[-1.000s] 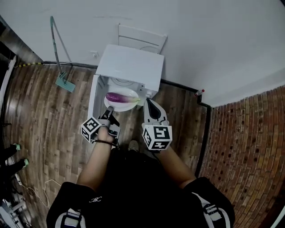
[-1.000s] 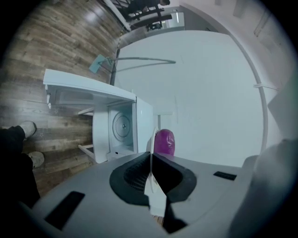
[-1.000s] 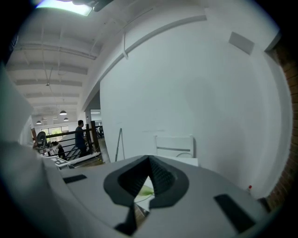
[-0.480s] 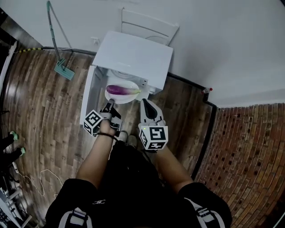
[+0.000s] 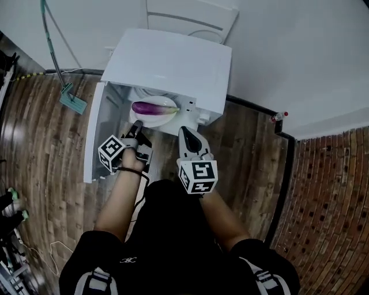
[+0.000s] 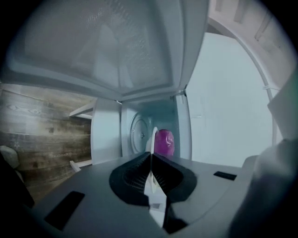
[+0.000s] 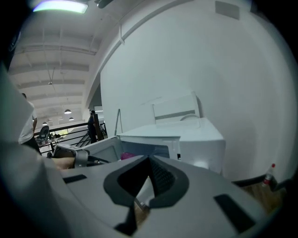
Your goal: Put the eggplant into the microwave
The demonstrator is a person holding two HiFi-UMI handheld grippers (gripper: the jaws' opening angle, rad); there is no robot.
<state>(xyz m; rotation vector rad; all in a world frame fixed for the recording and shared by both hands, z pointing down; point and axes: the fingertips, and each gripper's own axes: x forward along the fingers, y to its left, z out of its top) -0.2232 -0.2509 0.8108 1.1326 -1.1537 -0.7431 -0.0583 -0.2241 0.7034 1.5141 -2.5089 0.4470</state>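
Plate (image 5: 154, 118) with eggplant (image 5: 148, 107) lowered, left tool (image 5: 137, 123) pinching

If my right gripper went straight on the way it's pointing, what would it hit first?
Probably the microwave: the right gripper points at the right side of its open front. The eggplant lies a little left of that line, and depth is hard to judge.

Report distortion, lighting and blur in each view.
Head view: evenly lit and sharp, the microwave top bright white without glare. Left gripper view: strong fisheye bending, dim bluish cast, black corners, the eggplant and plate rim slightly soft. Right gripper view: fisheye curves the wall; a ceiling lamp glares top left.
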